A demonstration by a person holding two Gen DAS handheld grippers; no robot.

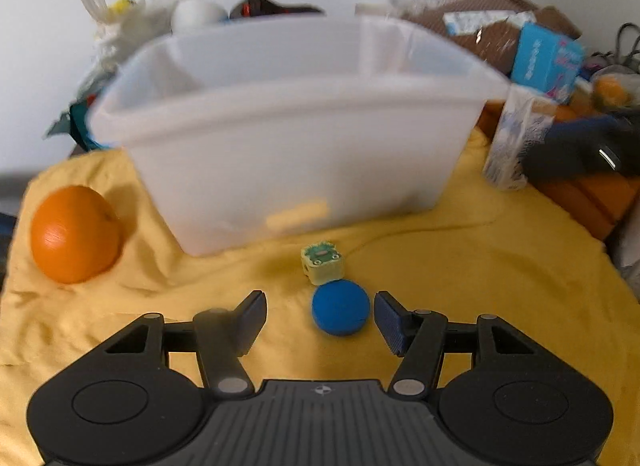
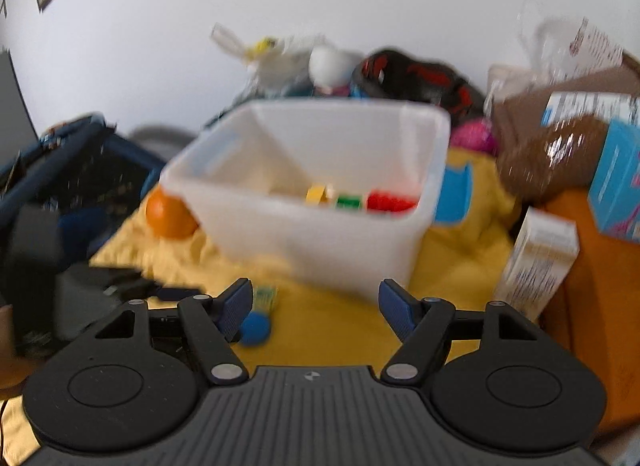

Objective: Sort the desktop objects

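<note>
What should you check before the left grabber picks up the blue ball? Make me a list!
1. Left gripper open wide enough: ok, its jaws stand apart on both sides of the blue ball.
2. Ball between the fingers: ok, though nearer the right finger.
3. Small green block out of the way: not ok, it sits right against the ball's far side.
4. White bin has room: ok; the right wrist view shows only a few coloured blocks inside.
5. Right gripper free: ok, open and holding nothing.
6. Orange clear of the path: ok, far left.
</note>
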